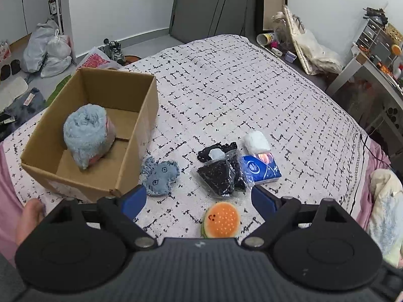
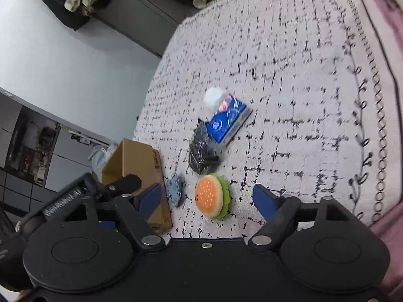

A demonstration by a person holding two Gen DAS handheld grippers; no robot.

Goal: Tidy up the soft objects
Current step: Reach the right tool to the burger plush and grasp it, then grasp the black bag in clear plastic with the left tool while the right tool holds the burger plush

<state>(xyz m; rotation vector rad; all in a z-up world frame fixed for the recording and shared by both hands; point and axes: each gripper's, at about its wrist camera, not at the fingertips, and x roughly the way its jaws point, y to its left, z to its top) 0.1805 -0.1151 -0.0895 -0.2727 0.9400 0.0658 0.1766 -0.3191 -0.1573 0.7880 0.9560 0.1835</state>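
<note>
A cardboard box stands on the bed at the left and holds a rolled light-blue fluffy towel. Beside it on the bedspread lie a small blue denim plush, a black item in a clear bag, a blue tissue pack, a white soft bundle and a burger plush. My left gripper is open and empty above the burger plush. My right gripper is open, with the burger plush between its fingers below. The box sits to its left.
The bed has a white black-patterned cover with a pink sheet edge. Bags and shoes lie on the floor past the box. A cluttered bedside area and shelf unit stand at the right.
</note>
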